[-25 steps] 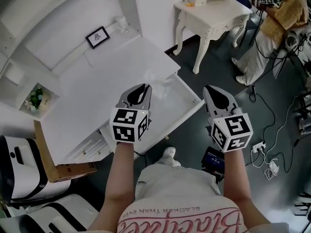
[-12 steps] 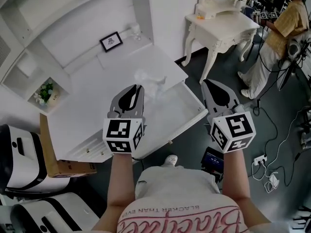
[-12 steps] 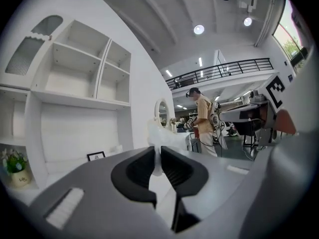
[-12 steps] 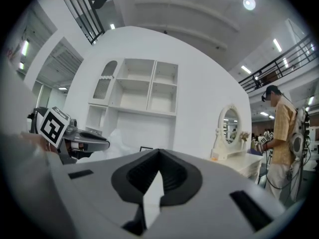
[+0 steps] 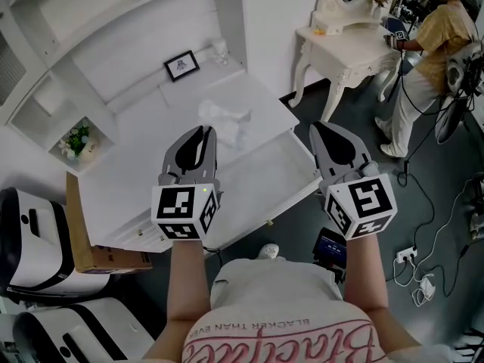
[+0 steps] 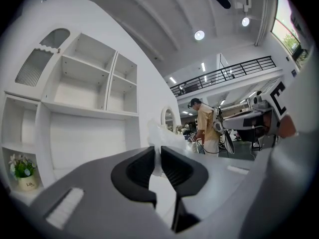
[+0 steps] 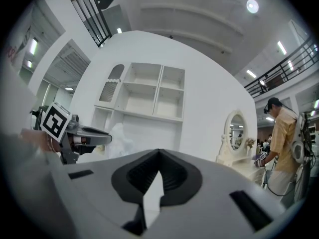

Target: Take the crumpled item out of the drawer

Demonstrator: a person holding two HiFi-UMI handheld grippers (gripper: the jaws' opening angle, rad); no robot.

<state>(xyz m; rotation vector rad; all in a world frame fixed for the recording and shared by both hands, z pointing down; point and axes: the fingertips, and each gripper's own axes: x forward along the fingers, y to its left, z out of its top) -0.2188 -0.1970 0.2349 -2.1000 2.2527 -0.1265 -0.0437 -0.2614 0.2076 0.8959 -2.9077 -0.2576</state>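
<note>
bench (image 5: 128, 165): a low swing across its front edge could snag the load; a snag there might tear the thin pinch loose
drawer (image 5: 299, 193): stands pulled out under the bench's front edge, toward the right front corner, and looks bare inside; whatever slips from above would likely fall back into it or drop past its front
left tongs (image 5: 201, 131): nearly closed, nipping only a thin tail of the crumpled item (image 5: 227, 119); so little is caught that a jerk or a slackened squeeze could free it
right tongs (image 5: 324, 129): closed on nothing, held beside the drawer's right end; well apart from the wad, so no help if it falls
crumpled item: white, filmy, creased into a loose puffy wad, probably light and springy; held in the air just beyond the left tongs' tips, above the bench's right end, clear of the drawer
</note>
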